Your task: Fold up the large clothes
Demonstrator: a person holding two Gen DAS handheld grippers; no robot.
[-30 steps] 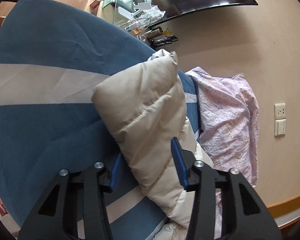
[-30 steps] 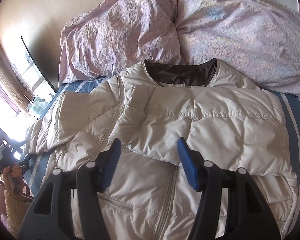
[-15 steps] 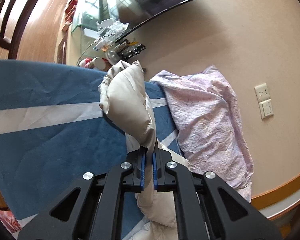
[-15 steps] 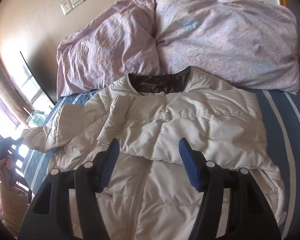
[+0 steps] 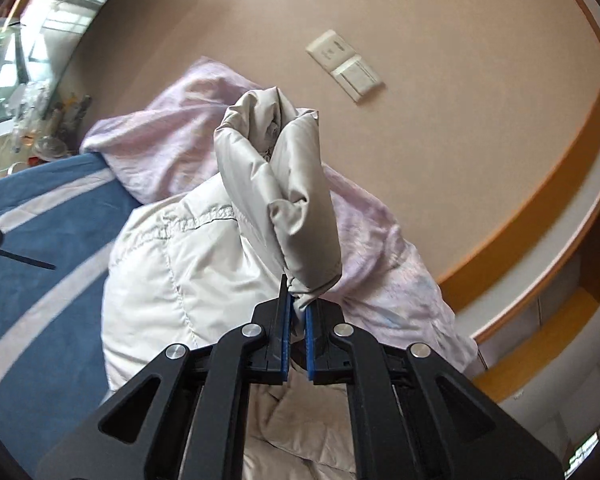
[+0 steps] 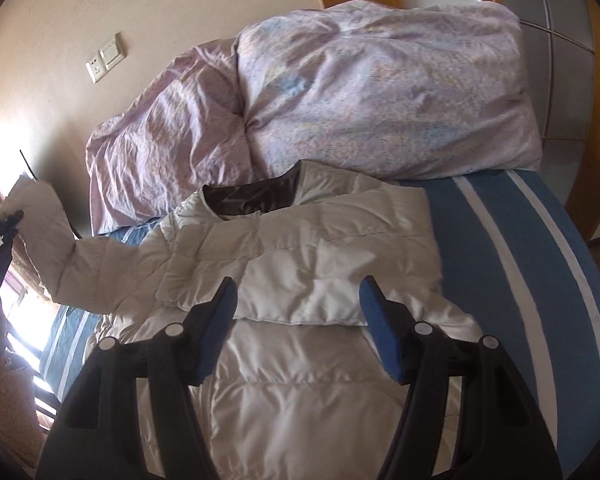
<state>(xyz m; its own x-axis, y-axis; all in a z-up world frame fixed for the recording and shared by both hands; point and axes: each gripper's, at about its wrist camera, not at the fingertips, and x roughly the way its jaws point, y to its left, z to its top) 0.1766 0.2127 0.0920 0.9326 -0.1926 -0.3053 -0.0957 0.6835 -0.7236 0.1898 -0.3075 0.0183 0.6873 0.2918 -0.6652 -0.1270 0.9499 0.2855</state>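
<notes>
While sleeve hangs, bedsheet lies bare.

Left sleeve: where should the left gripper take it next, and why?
Probably across the jacket chest. The left gripper is shut on the left sleeve, lifted off the bed, while the other sleeve already lies folded over the front; the right gripper is open.
</notes>
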